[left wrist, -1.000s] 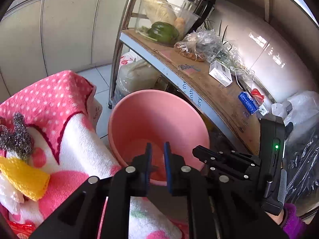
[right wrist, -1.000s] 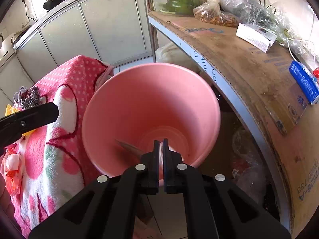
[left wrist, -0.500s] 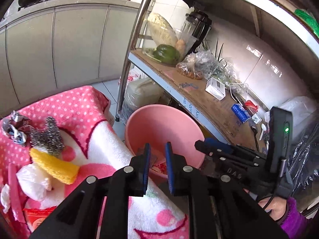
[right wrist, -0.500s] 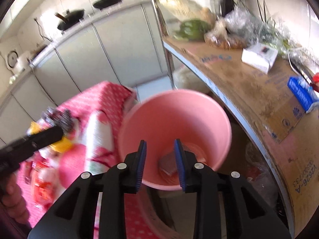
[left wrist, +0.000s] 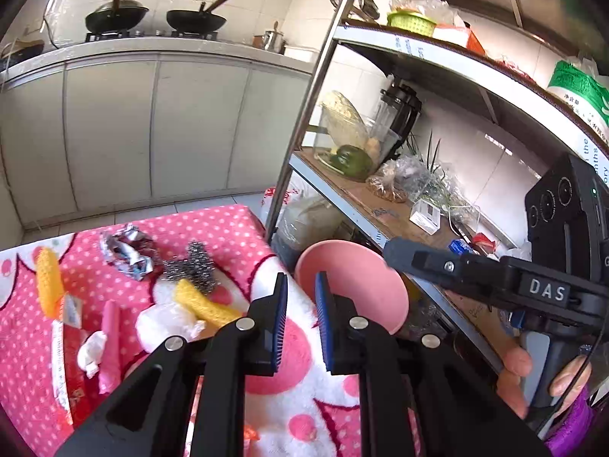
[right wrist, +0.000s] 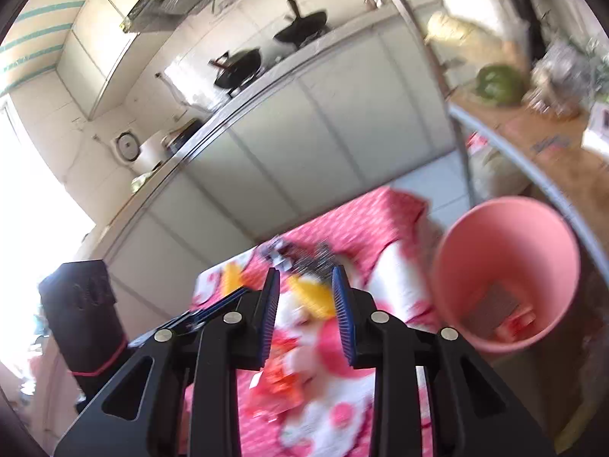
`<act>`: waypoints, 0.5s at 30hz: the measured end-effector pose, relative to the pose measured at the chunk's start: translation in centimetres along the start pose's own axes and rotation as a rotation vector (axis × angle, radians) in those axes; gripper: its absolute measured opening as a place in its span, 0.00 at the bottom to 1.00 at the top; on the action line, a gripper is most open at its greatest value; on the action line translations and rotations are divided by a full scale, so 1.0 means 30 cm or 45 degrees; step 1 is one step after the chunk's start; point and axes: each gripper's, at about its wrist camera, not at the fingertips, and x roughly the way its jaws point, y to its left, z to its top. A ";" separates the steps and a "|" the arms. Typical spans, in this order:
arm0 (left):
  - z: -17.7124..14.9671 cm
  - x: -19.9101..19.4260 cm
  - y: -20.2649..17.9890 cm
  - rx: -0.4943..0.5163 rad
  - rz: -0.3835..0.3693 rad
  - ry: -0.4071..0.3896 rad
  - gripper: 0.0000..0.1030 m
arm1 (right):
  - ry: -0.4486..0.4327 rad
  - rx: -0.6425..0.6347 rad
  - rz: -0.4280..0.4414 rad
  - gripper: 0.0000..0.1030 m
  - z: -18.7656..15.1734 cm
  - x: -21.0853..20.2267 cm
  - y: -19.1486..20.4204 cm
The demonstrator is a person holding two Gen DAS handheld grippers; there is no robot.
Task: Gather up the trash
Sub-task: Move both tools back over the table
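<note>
A pink bin (left wrist: 350, 285) stands beside a table with a pink dotted cloth (left wrist: 213, 228); in the right wrist view the bin (right wrist: 506, 266) holds a grey piece and a red wrapper. On the cloth lie crumpled foil (left wrist: 125, 251), a steel scourer (left wrist: 196, 266), two yellow sponges (left wrist: 201, 301), white plastic wads (left wrist: 163, 323) and a pink stick (left wrist: 108, 342). My left gripper (left wrist: 298, 320) is open and empty above the cloth's right edge. My right gripper (right wrist: 306, 316) is open and empty, left of the bin, above the cloth; its view is blurred.
A metal shelf rack (left wrist: 304, 114) stands right of the bin, with a green pepper (left wrist: 350, 160), bags, a blender and small boxes on its cardboard-lined shelf. Grey kitchen cabinets (left wrist: 152, 133) with woks on the counter run behind. A red wrapper (right wrist: 278, 381) lies on the cloth.
My right gripper opened and let a grey piece fall into the bin. Both grippers rose and pulled back from the bin, swinging left over the cloth. My left gripper opened wider.
</note>
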 end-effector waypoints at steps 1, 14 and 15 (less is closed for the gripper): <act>-0.003 -0.016 0.009 -0.005 0.005 -0.009 0.14 | 0.038 0.005 0.015 0.29 -0.006 0.011 0.021; -0.031 -0.219 0.118 -0.021 0.070 -0.127 0.14 | 0.031 -0.253 -0.157 0.29 0.063 -0.130 0.248; -0.032 -0.230 0.128 -0.023 0.083 -0.131 0.14 | 0.027 -0.284 -0.192 0.29 0.085 -0.147 0.257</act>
